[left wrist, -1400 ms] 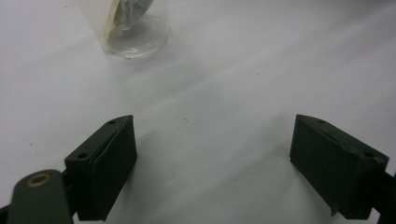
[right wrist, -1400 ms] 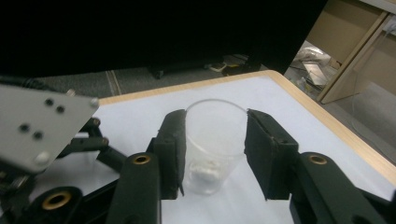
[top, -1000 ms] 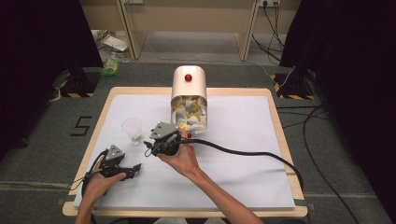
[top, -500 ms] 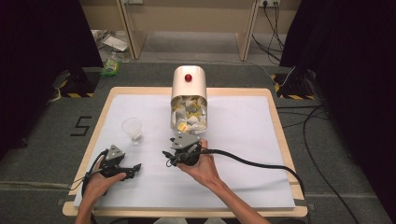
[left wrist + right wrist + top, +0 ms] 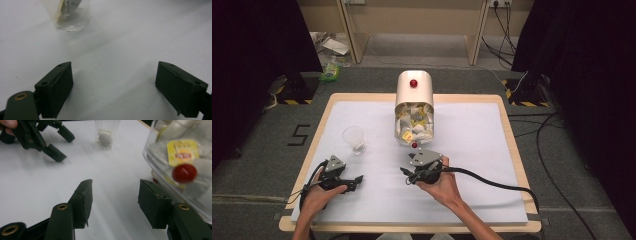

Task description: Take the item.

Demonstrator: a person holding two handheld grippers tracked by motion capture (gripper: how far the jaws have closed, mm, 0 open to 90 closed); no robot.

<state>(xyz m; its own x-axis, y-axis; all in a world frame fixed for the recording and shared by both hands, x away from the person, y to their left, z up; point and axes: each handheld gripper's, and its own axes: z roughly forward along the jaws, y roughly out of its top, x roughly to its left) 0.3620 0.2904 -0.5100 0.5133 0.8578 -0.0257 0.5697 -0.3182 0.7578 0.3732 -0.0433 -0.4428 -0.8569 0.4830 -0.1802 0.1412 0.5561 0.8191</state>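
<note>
Both tongs gape wide and empty over bare white surface [image 5: 492,150]. The right tongs [image 5: 408,175] sit just before the teabag dispenser [image 5: 414,107]; the left tongs [image 5: 357,180] lie below the clear cup [image 5: 354,138].

We're looking down on a wooden table [image 5: 512,150] topped with a white sheet [image 5: 472,150], standing on grey carpet [image 5: 257,150]. Black curtains [image 5: 257,40] hang on both sides, and pale wooden furniture [image 5: 412,15] lines the far wall.
</note>
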